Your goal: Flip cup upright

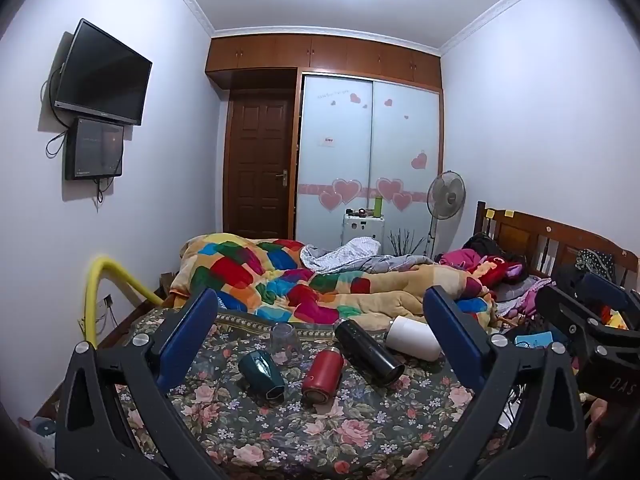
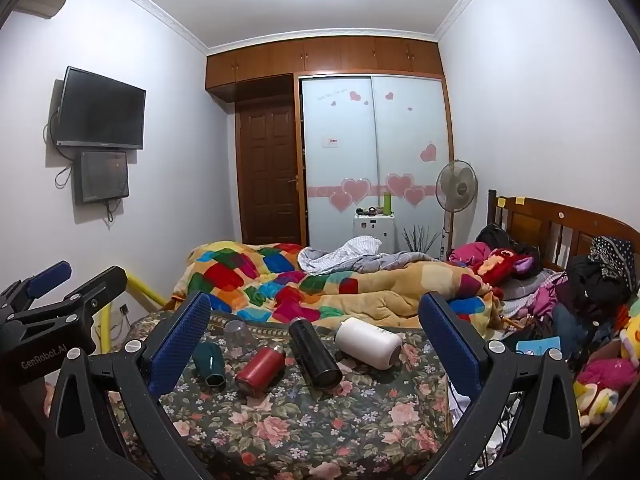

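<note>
Several cups lie on a floral cloth [image 1: 320, 432]. A clear glass cup [image 1: 283, 338] stands upside down at the back left. A teal cup [image 1: 262, 374], a red flask [image 1: 322, 374], a black flask [image 1: 368, 352] and a white cup [image 1: 414, 338] lie on their sides. They also show in the right wrist view: glass cup [image 2: 237, 334], teal cup [image 2: 210, 362], red flask [image 2: 260, 368], black flask [image 2: 314, 354], white cup [image 2: 368, 342]. My left gripper [image 1: 320, 340] is open and empty, above the cups. My right gripper [image 2: 316, 340] is open and empty too.
A rumpled patchwork quilt [image 1: 288, 276] lies just behind the cups. Clothes and toys [image 2: 592, 320] pile up at the right by a wooden headboard [image 2: 560, 220]. A yellow rail [image 1: 100, 292] stands at the left. The right gripper shows at the far right of the left view [image 1: 592, 320].
</note>
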